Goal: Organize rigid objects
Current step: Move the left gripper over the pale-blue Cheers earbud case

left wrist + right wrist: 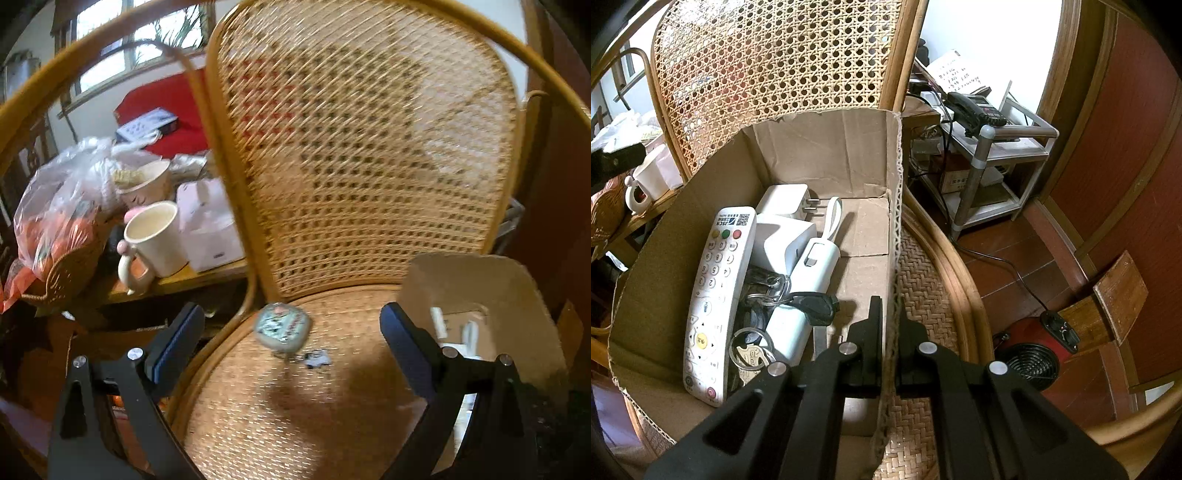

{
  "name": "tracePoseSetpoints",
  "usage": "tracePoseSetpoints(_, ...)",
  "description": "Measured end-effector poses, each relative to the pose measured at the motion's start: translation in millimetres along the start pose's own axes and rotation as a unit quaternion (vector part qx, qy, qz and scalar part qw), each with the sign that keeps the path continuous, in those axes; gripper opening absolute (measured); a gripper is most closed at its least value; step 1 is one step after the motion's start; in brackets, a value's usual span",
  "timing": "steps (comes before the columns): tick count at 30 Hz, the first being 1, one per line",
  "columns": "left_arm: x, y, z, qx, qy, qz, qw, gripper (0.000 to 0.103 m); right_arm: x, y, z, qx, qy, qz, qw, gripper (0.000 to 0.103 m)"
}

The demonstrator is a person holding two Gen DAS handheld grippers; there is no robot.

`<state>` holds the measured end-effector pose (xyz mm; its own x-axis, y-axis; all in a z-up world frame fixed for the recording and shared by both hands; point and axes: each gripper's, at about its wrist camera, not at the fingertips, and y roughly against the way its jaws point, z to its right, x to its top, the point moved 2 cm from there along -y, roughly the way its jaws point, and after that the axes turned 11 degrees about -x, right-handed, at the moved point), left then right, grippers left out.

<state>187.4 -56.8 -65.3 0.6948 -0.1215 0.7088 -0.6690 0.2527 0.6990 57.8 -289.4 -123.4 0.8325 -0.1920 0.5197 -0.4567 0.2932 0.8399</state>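
Right claw [889, 328] clamped on cardboard box [827, 147] wall; remote [714, 295], charger [785, 206], keys [751, 354] already inside. Left claw [291, 332] spread wide; small tin [282, 326] left beside box on chair seat [258, 406].

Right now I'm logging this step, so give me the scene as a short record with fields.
setting: wicker chair with a cardboard box on its seat
box contents: remote, white charger, white stick-shaped device, keys
left on seat: small tin, outside the box
left gripper: open, empty, tin between its fingers' line
right gripper: shut on the box's side wall
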Motion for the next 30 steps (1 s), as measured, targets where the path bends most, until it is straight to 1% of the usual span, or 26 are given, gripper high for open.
tracePoseSetpoints(4, -1.2, -19.8, -20.3, 0.004, 0.022, -0.015, 0.9996, 0.096, 0.1, -0.5, 0.2, 0.0, 0.0, 0.0, 1.0, 0.006)
tracePoseSetpoints(7, -5.4, -36.7, -33.4, 0.009, 0.037, -0.034, 0.9987, 0.096, -0.1, 0.0, 0.0, 0.0, 0.0, 0.0, 1.0, 0.006)
tracePoseSetpoints(13, -10.3, -60.0, -45.8, 0.002, 0.069, -0.053, 0.9962, 0.096, -0.4, -0.1, -0.1, -0.001, 0.001, 0.0, 1.0, 0.006)
tracePoseSetpoints(17, -9.1, -76.3, -48.2, 0.01, 0.065, -0.052, 0.9965, 0.096, -0.5, -0.2, -0.1, -0.001, 0.001, 0.0, 1.0, 0.006)
tracePoseSetpoints(20, -9.2, -96.2, -48.8, 0.005, 0.057, -0.066, 0.9962, 0.095, -0.5, -0.3, 0.0, -0.001, 0.001, 0.0, 1.0, 0.006)
tracePoseSetpoints(22, -9.5, -105.7, -48.5, -0.006, 0.054, -0.072, 0.9959, 0.09, -0.6, -0.5, 0.1, -0.001, 0.003, 0.0, 1.0, 0.006)
tracePoseSetpoints(23, -9.9, -109.8, -48.0, -0.018, 0.054, -0.073, 0.9957, 0.083, -0.8, -0.3, -0.1, -0.001, 0.004, 0.0, 1.0, 0.006)
tracePoseSetpoints(24, -10.6, -114.5, -47.6, -0.028, 0.053, -0.078, 0.9952, 0.079, -0.8, -0.2, -0.1, -0.001, 0.006, 0.0, 1.0, 0.006)
tracePoseSetpoints(30, -18.3, -139.6, -53.0, -0.028, 0.047, -0.103, 0.9932, 0.077, -0.6, 0.8, -0.4, -0.001, 0.009, 0.001, 1.0, 0.006)
